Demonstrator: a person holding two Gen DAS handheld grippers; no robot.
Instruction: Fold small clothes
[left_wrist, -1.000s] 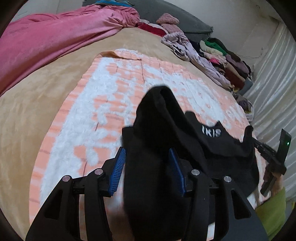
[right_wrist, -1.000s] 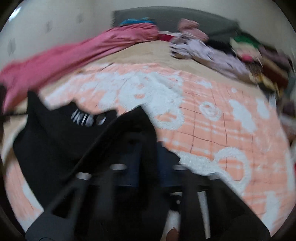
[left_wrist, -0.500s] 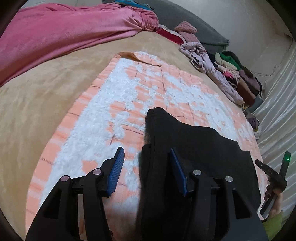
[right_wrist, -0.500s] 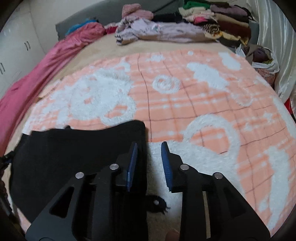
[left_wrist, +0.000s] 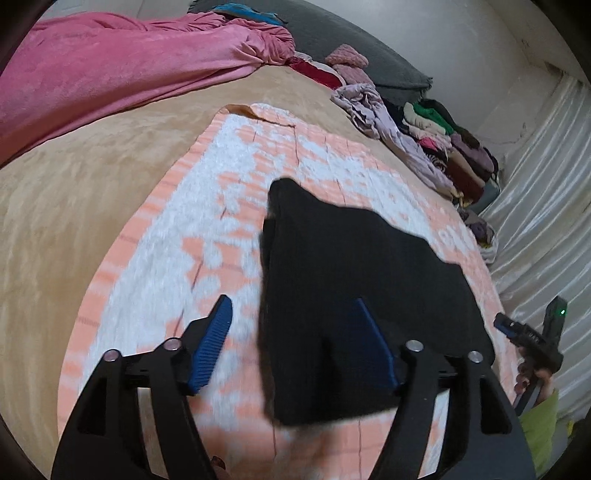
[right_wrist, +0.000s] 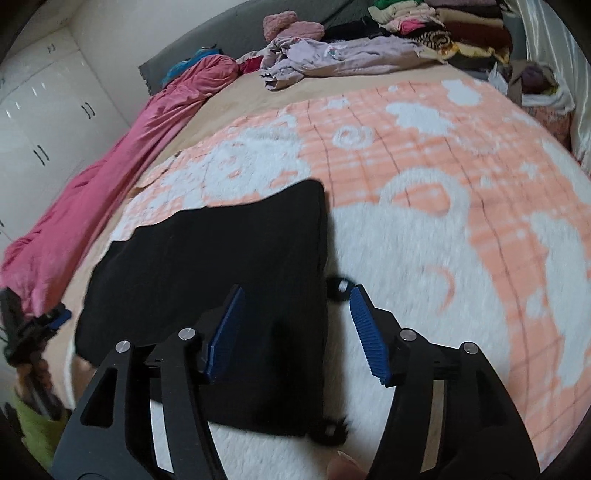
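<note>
Here, at the bottom of the left wrist view, the left gripper (left_wrist: 295, 343) has its 2 blue-padded fingers spread wide; its jaws have just been opening. The left edge of a black garment (left_wrist: 354, 280) lies between them, and neither pad presses on it. The garment lies folded flat across the lower centre of the frame on an orange and white fleece blanket (left_wrist: 236, 192). At the right edge of this view, the other tool's tip shows beside a lime green sleeve (left_wrist: 537, 432).

At the bottom of the right wrist view, the right gripper (right_wrist: 295, 332) is also spread, and its jaws too have just been opening. The garment's right edge sits between the fingers, nearer the left pad, with the right pad over bare white fleece; nothing is pinched. The black garment fills the lower left of this frame.

Farther up, the blanket rests on a tan bedcover (left_wrist: 74, 206). A long pink sheet (left_wrist: 122, 62) runs across the upper left of both views. A crumpled lilac garment (right_wrist: 332, 55) lies near the top centre of the right view, with a stack of folded clothes (right_wrist: 443, 26) at the upper right. White cupboard doors (right_wrist: 40, 122) show at the far left.
</note>
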